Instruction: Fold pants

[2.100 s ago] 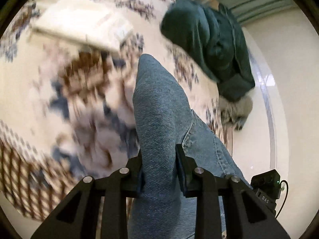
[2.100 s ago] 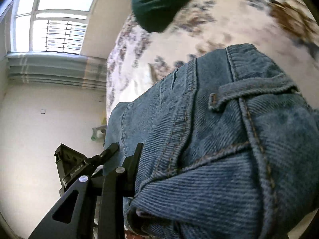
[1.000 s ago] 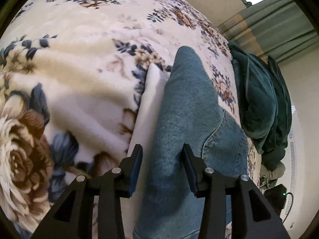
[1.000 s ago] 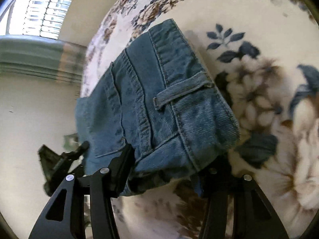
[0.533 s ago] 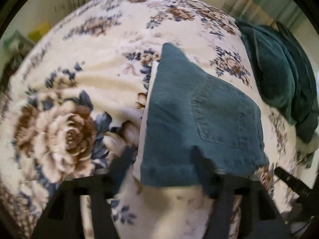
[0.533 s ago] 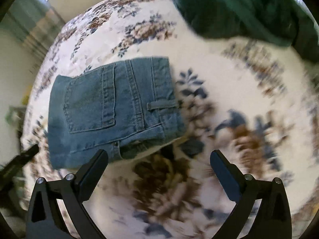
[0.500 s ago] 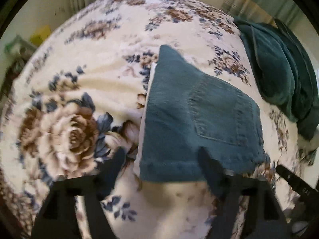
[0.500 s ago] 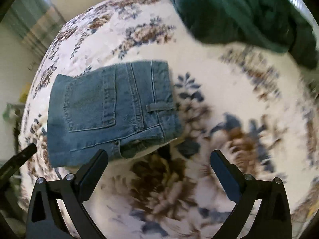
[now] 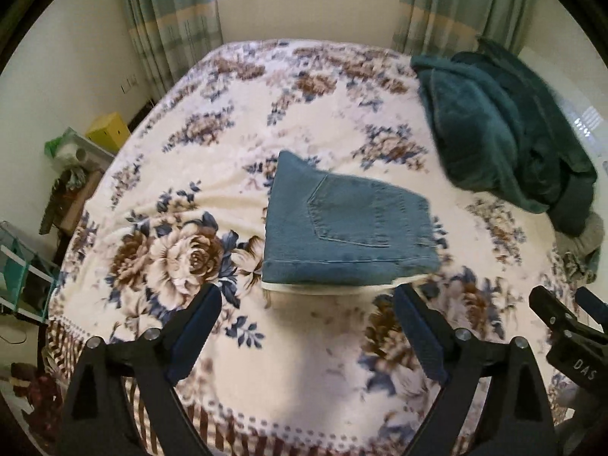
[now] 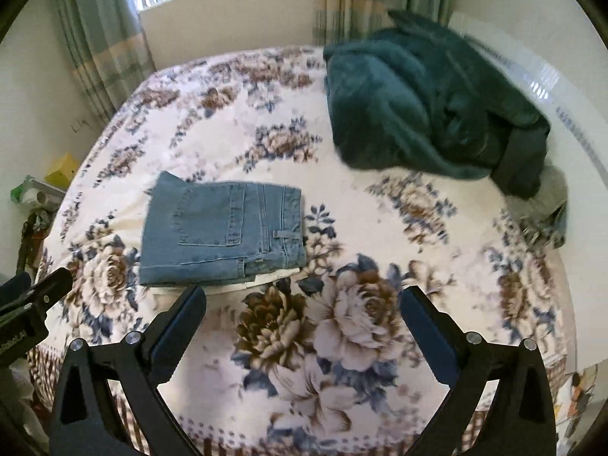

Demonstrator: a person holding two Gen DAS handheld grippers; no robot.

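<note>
The blue jeans (image 9: 345,228) lie folded into a compact rectangle on the floral bed cover, back pocket up, on top of a folded white garment (image 9: 326,288) whose edge shows beneath them. They also show in the right wrist view (image 10: 224,231). My left gripper (image 9: 306,306) is open and empty, held above the bed's near edge, short of the jeans. My right gripper (image 10: 302,306) is open and empty, to the right of the jeans and nearer me.
A dark green blanket (image 9: 505,133) is heaped at the bed's far right (image 10: 429,110), with grey clothing (image 10: 547,205) beside it. Curtains and a window stand behind the bed. Clutter and a yellow box (image 9: 108,131) sit on the floor at left.
Both grippers opened and let go of the jeans, then pulled back and up from the bed. The jeans now lie folded on the white garment.
</note>
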